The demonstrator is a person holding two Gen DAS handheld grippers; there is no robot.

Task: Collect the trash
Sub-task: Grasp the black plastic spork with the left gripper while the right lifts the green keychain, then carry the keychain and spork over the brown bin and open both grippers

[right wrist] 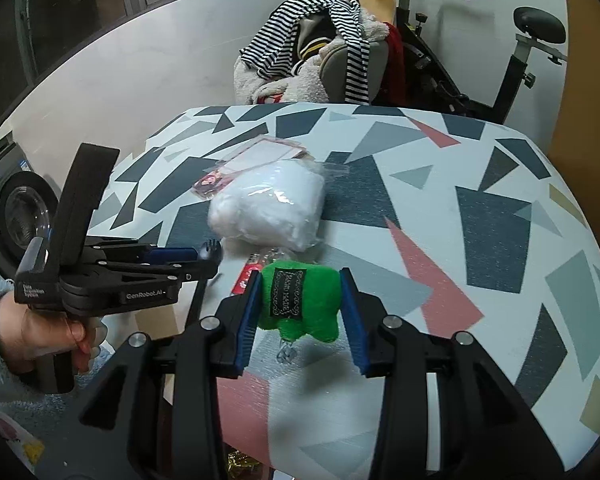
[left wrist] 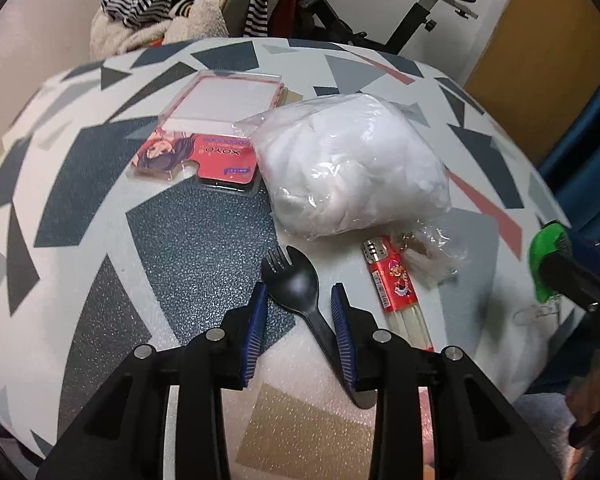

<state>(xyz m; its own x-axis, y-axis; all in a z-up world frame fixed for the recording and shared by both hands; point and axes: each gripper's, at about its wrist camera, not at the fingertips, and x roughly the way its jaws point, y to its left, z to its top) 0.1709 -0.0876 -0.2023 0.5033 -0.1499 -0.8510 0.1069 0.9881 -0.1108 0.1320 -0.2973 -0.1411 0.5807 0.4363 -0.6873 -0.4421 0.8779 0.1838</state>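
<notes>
My left gripper point(left wrist: 298, 288) is shut on a black plastic spork point(left wrist: 296, 280), whose handle runs back along the right pad. In the right wrist view the left gripper point(right wrist: 208, 260) is held by a hand, and the spork head point(right wrist: 213, 249) pokes out of its tip above the table. My right gripper point(right wrist: 300, 276) is shut on a green plush toy point(right wrist: 300, 300) with a black label, lifted off the table; the plush point(left wrist: 546, 248) also shows at the right edge of the left view. A red lighter point(left wrist: 392, 280) lies beside the spork.
On the patterned table point(right wrist: 480, 220) lie a clear bag of white stuffing point(left wrist: 352, 168), a red blister pack point(left wrist: 212, 128) and crumpled clear plastic point(left wrist: 436, 256). Behind the table are a chair piled with clothes point(right wrist: 316, 52) and an exercise bike point(right wrist: 520, 60). A washing machine point(right wrist: 20, 216) stands at the left.
</notes>
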